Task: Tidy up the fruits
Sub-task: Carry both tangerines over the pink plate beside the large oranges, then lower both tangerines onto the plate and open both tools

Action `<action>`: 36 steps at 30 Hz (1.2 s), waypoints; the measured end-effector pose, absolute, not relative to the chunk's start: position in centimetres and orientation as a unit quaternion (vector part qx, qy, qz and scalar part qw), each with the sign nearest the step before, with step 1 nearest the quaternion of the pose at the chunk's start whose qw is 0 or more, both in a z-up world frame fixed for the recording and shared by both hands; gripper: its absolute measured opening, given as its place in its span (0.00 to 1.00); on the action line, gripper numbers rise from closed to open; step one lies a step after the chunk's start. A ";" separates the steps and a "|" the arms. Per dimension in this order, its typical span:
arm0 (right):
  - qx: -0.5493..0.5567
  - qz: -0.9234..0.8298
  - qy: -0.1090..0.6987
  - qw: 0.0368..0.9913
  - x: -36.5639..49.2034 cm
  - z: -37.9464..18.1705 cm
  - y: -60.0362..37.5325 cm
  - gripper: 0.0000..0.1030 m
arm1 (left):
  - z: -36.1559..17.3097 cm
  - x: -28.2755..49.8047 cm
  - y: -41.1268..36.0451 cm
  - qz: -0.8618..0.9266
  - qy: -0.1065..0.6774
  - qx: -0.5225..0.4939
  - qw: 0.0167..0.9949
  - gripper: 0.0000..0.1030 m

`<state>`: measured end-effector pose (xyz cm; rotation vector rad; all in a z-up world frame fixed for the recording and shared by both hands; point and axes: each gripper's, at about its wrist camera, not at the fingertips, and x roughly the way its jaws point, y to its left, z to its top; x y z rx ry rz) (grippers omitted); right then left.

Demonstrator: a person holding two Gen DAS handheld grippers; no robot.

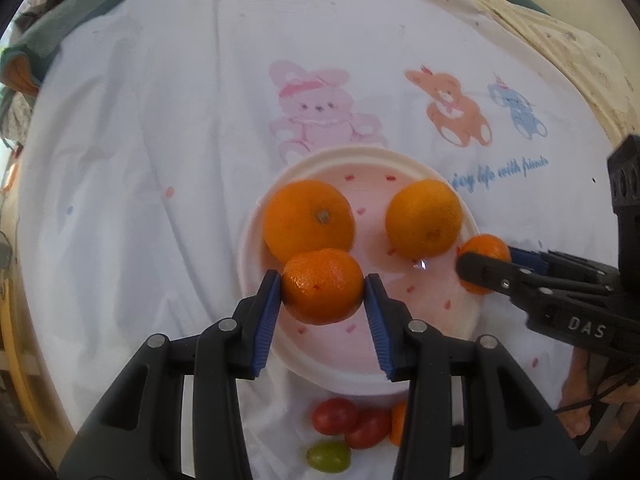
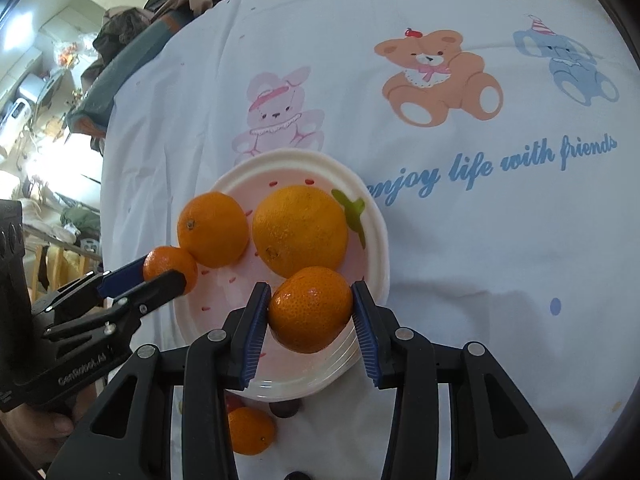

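A pink plate with a white rim [image 1: 344,380] lies on the cloth and carries two large oranges [image 1: 308,220] [image 1: 424,218]. My left gripper [image 1: 323,280] is shut on a small mandarin [image 1: 323,296], held just above the plate's near left part. My right gripper [image 2: 311,290] is shut on another small mandarin [image 2: 310,316] over the plate's near right rim [image 2: 378,256]. From the right wrist, the left gripper [image 2: 164,270] shows at the plate's left edge with its mandarin [image 2: 168,264]. Both oranges [image 2: 212,228] [image 2: 300,230] sit behind the two grippers.
Near the plate's front edge on the cloth lie two red grape tomatoes [image 1: 334,416], a green grape [image 1: 328,456], a loose mandarin [image 2: 250,430] and a dark grape [image 2: 286,408]. The white cloth with printed bears [image 2: 440,76] spreads behind. Clutter lies past the table's left edge.
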<state>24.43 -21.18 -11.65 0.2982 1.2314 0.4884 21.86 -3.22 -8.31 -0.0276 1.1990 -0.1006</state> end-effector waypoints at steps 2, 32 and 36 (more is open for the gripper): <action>0.135 0.226 0.573 0.776 24.4 -11.8 -21.0 0.43 | -8.7 21.7 -3.5 -0.047 0.564 -0.004 0.824 0.37; 0.183 0.229 0.540 0.789 24.4 -9.0 -22.9 0.79 | -9.2 21.5 -2.5 -0.041 0.576 -0.025 0.816 0.94; 0.193 0.221 0.528 0.797 23.8 -7.9 -23.7 0.79 | -8.4 21.4 -2.9 -0.055 0.563 -0.022 0.824 0.94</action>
